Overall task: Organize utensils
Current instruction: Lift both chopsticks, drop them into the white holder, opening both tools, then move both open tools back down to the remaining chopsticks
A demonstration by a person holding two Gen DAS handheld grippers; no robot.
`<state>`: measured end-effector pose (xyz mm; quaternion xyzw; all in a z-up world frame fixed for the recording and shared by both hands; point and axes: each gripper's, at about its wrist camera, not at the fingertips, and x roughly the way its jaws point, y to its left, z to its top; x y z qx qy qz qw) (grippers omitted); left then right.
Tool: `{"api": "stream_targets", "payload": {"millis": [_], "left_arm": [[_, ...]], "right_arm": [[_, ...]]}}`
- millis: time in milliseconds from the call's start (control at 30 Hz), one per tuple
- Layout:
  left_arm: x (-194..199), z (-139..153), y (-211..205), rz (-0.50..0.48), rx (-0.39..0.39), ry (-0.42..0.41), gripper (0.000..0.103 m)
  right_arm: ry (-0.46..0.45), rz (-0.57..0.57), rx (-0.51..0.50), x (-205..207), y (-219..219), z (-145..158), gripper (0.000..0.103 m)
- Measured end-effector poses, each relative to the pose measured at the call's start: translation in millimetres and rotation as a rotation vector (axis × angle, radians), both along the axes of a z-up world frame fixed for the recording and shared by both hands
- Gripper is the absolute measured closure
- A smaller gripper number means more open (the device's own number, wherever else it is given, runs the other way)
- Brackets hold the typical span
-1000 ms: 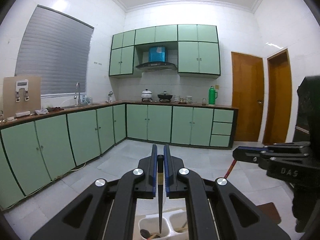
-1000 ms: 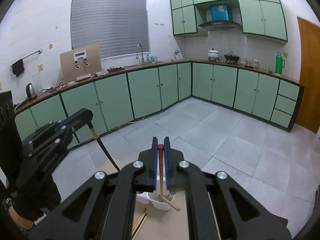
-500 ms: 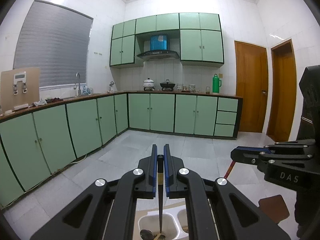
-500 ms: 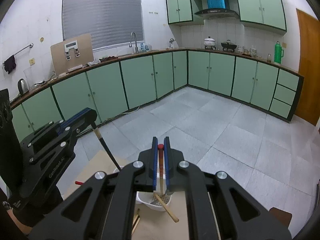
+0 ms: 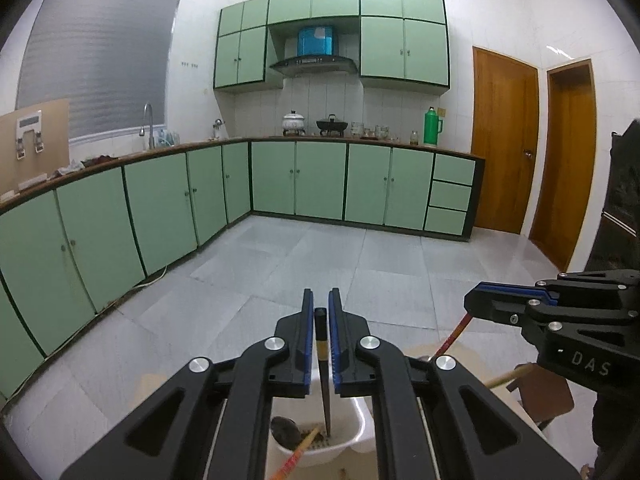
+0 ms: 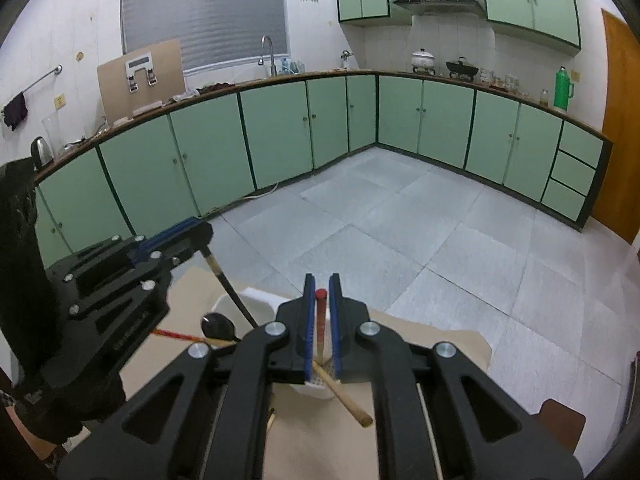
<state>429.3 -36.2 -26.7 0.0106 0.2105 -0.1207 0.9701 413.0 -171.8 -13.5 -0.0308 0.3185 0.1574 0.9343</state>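
A white utensil holder [image 5: 356, 436] stands on the brown tabletop [image 6: 440, 344] below both grippers. My left gripper [image 5: 320, 308] has its jaws opening around a dark chopstick [image 5: 321, 344] that stands upright with its tip in the holder; thin gaps show beside it. My right gripper [image 6: 321, 284] is opening too, and a red-tipped chopstick [image 6: 320, 320] stands between its pads with its lower end in the holder [image 6: 256, 294]. Each gripper also shows in the other view: the left gripper [image 6: 206, 234] and the right gripper [image 5: 470, 304]. A dark spoon [image 6: 218, 326] sits in the holder.
A wooden chopstick [image 6: 344, 396] leans out of the holder toward me. A red patterned chopstick [image 6: 176, 335] lies across it on the left. A brown seat [image 5: 540, 392] stands by the table's right side. Green cabinets [image 5: 320, 184] line the far walls across the grey tiled floor.
Both grippers have come down toward the holder with their chopsticks, whose lower ends now reach into it. The pads of both have parted slightly from the sticks.
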Motion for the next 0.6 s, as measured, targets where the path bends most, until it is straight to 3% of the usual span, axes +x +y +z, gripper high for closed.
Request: {"api": "stream_targets", "payload": {"millis": [100, 200, 433, 600], "left_arm": [[-8.3, 4.2, 3.8, -0.001, -0.012, -0.004, 0.074], [-24.2, 8.8, 9.8, 0.006, -0.020, -0.012, 0.064], [-86.8, 7.9, 25.8, 0.049, -0.029, -0.004, 0.035], [-130.7, -20.9, 38.4, 0.060, -0.045, 0.064, 0.024]], "right_arm": [[0.000, -0.022, 0.022, -7.4, -5.8, 1.0, 0.076], [-0.023, -0.048, 0.034, -20.2, -13.7, 5.0, 0.059], [-0.096, -0.108, 0.013, -80.2, -29.6, 2.4, 0.017], [-0.090, -0.131, 0.005, -129.7, -33.6, -27.2, 0.008]]}}
